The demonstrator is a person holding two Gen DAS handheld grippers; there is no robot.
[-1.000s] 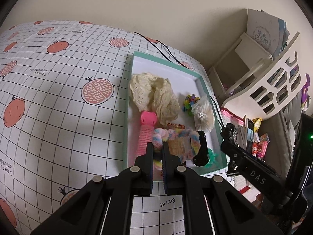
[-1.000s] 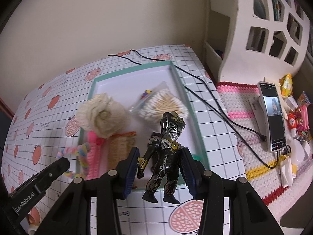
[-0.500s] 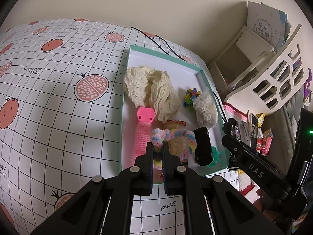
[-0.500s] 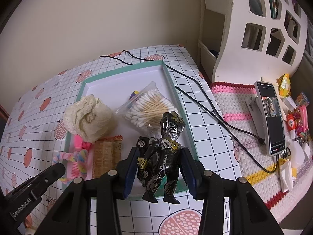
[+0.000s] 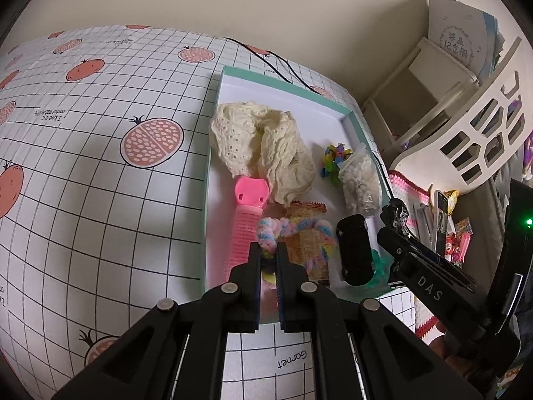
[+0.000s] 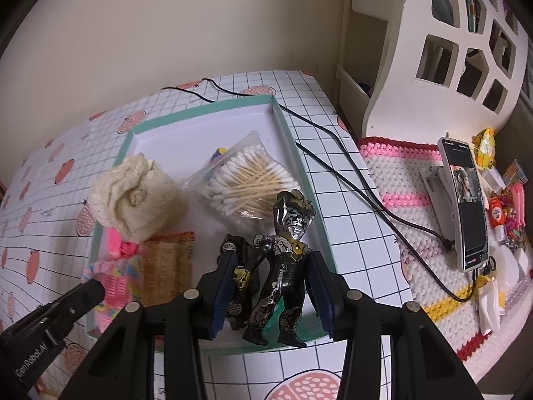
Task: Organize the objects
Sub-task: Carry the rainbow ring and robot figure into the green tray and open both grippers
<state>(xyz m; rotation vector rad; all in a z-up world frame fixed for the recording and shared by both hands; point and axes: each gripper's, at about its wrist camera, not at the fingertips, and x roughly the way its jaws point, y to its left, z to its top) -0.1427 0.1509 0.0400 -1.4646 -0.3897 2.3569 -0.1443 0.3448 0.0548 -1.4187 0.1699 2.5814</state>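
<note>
Left tongs (image 5: 267, 256), marked "GenRobot.AI", pinch a pastel rope ring (image 5: 293, 233); right tongs (image 6: 273, 286), marked "DAS", clamp a black figure (image 6: 283, 260) hiding a toy car (image 6: 233, 250).

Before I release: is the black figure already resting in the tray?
Cannot tell. The figure hangs upright in the right gripper above the tray edge.

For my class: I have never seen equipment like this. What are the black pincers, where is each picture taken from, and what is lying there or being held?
No robot: a person holds two hand-held grippers, each carrying a camera looking along its fingers. The left gripper pinches a pastel fuzzy loop. The right gripper holds a black toy figure above the teal tray. In the tray lie a cream lace cloth, a pink comb, a bag of cotton swabs, a snack packet and a black toy car.
</note>
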